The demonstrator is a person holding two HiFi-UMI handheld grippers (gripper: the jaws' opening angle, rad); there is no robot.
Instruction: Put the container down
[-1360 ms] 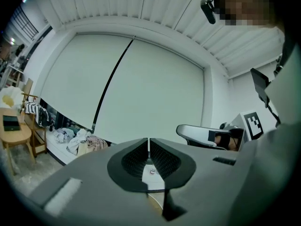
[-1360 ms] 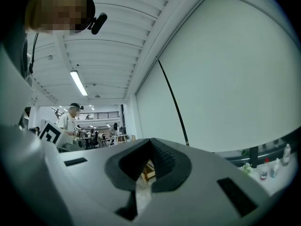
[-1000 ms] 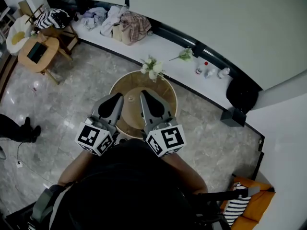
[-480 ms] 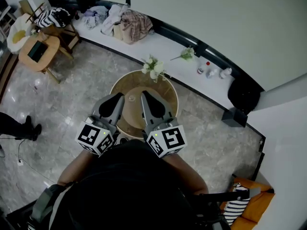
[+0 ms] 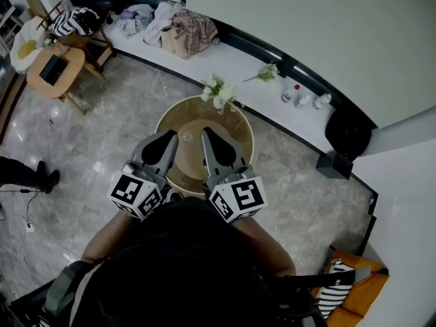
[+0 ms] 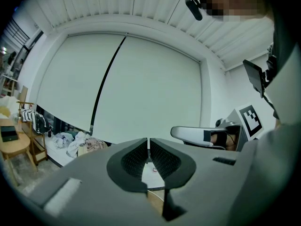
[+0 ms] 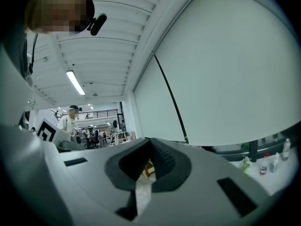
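Note:
In the head view both grippers hang side by side over a round wooden table [image 5: 240, 124]. My left gripper [image 5: 170, 137] is shut with nothing between its jaws; in the left gripper view [image 6: 148, 143] its dark pads meet and point at a pale wall. My right gripper [image 5: 206, 134] is also shut and empty, and in the right gripper view [image 7: 150, 144] its tips touch. A small pale round thing [image 5: 185, 139] sits on the tabletop between the two gripper tips; it is too small to identify. No container is held by either gripper.
White flowers [image 5: 218, 94] stand at the table's far edge. Behind runs a white ledge with piled clothes and bags [image 5: 174, 27] and small bottles [image 5: 300, 98]. A black bin [image 5: 346, 132] is at the right, a wooden side table [image 5: 51, 70] at the far left.

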